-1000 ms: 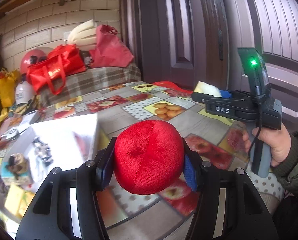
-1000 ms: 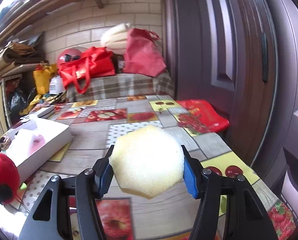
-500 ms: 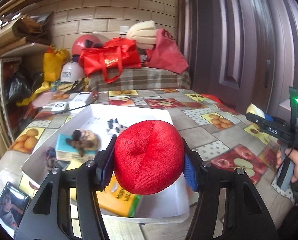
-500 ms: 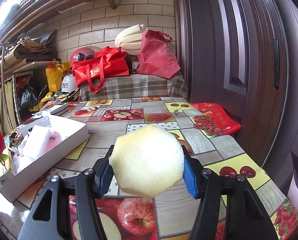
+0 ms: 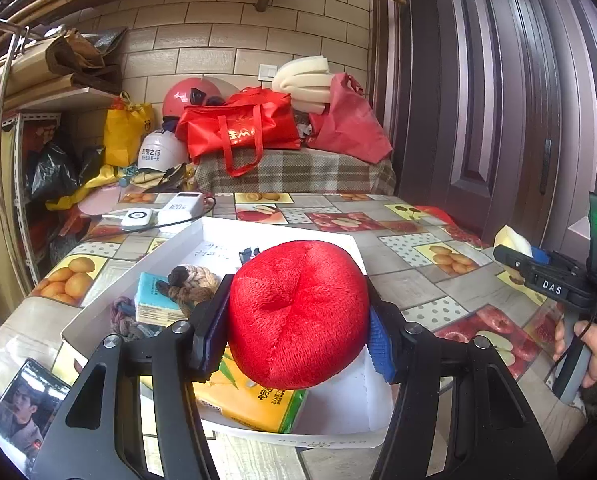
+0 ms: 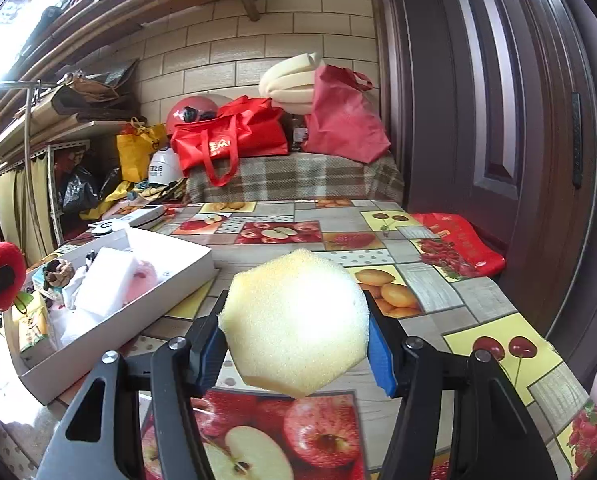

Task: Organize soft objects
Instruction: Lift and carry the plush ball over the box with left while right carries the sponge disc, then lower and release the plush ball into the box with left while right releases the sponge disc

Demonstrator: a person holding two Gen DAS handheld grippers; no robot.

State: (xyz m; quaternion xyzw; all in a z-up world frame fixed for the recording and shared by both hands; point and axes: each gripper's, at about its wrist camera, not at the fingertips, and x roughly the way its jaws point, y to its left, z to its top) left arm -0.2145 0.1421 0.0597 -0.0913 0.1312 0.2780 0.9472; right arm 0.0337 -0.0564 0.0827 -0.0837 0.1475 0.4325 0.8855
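Observation:
My left gripper (image 5: pixel 296 316) is shut on a red plush ball (image 5: pixel 298 312) and holds it above the near end of a white open box (image 5: pixel 98 304). The box holds a tissue pack (image 5: pixel 250 396), a blue-white packet (image 5: pixel 154 300) and a brown knitted toy (image 5: pixel 190 280). My right gripper (image 6: pixel 296 330) is shut on a pale yellow hexagonal sponge (image 6: pixel 294 320) and holds it above the table, to the right of the box (image 6: pixel 138 320). The right gripper also shows at the far right of the left wrist view (image 5: pixel 514 252). The red ball shows at the left edge of the right wrist view (image 6: pixel 2 276).
The table has a fruit-print cloth (image 6: pixel 418 288). A phone (image 5: pixel 22 408) lies at the near left corner. A power bank (image 5: pixel 182 208) and a white device (image 5: pixel 136 218) lie behind the box. A red bag (image 6: pixel 458 244) lies by the door. Red bags (image 5: pixel 238 132) sit at the back.
The left gripper swung left with the red ball, from over the bare table to over the white box. The right gripper held the sponge and shifted slightly.

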